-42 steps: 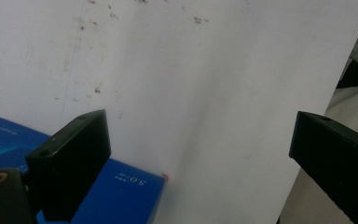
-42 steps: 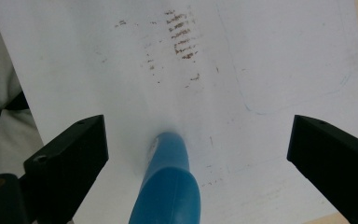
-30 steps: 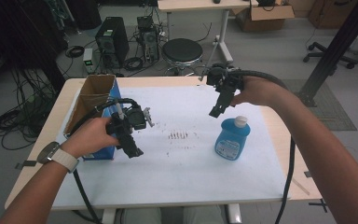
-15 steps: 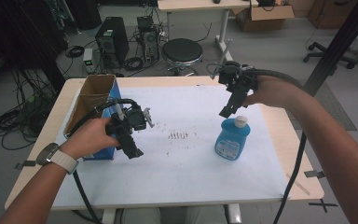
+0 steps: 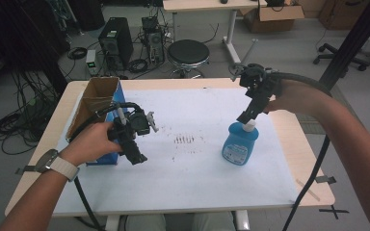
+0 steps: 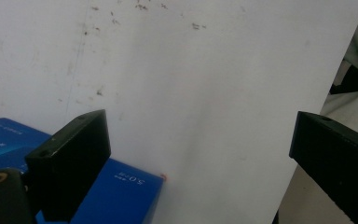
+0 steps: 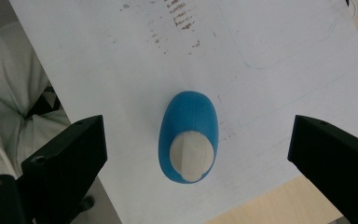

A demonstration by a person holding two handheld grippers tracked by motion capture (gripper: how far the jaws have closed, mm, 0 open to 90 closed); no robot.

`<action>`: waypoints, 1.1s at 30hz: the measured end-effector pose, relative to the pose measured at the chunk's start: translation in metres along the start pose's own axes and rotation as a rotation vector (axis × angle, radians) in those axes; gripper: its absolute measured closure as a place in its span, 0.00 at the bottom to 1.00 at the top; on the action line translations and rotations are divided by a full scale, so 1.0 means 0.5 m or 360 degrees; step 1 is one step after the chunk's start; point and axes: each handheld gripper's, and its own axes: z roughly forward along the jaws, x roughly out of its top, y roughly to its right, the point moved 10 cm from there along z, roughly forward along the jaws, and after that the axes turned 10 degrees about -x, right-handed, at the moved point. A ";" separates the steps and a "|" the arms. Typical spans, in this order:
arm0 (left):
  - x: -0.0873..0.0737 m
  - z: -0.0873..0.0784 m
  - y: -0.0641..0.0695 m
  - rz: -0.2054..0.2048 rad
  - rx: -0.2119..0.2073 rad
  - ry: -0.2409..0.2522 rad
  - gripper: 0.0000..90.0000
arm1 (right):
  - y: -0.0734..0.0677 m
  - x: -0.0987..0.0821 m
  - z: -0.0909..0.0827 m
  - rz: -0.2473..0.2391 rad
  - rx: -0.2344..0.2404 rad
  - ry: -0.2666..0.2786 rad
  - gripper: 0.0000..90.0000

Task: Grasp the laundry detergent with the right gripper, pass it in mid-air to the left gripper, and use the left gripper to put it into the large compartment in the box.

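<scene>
A blue bottle [image 5: 240, 144] with a white cap [image 5: 249, 126] stands upright on the right half of the white sheet [image 5: 197, 183]. My right gripper [image 5: 248, 117] hangs just above the cap, pointing down, open. In the right gripper view the bottle [image 7: 186, 116] and its cap [image 7: 191, 156] sit between the wide-apart jaws of the right gripper [image 7: 198, 135], touching neither. A blue box [image 5: 103, 118] with an open cardboard top stands at the left. My left gripper [image 5: 136, 155] hovers at its near right corner, open and empty. The box's corner [image 6: 121, 196] shows beside the left gripper [image 6: 200, 144].
Dark smudges [image 5: 185, 139] mark the sheet's middle. The wooden table edge [image 5: 298, 159] runs close to the right of the bottle. On the floor behind the table stand a stool [image 5: 188, 53] and computer cases [image 5: 115, 43]. Cables trail from both grippers.
My right gripper has moved right and down, from left of the bottle to directly above its cap. The left gripper and the box have stayed in place.
</scene>
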 end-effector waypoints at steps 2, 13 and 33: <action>0.000 0.000 0.000 0.0001 -0.0001 0.0000 0.06 | 0.000 -0.005 0.000 0.0008 0.0002 -0.0004 0.05; 0.003 -0.001 -0.001 0.0002 0.0004 0.0000 0.06 | -0.003 -0.056 0.005 0.0108 0.0027 -0.0022 0.05; 0.005 0.002 -0.002 -0.0010 0.0015 -0.0001 0.06 | -0.023 -0.118 0.026 0.0210 0.0049 0.0007 0.05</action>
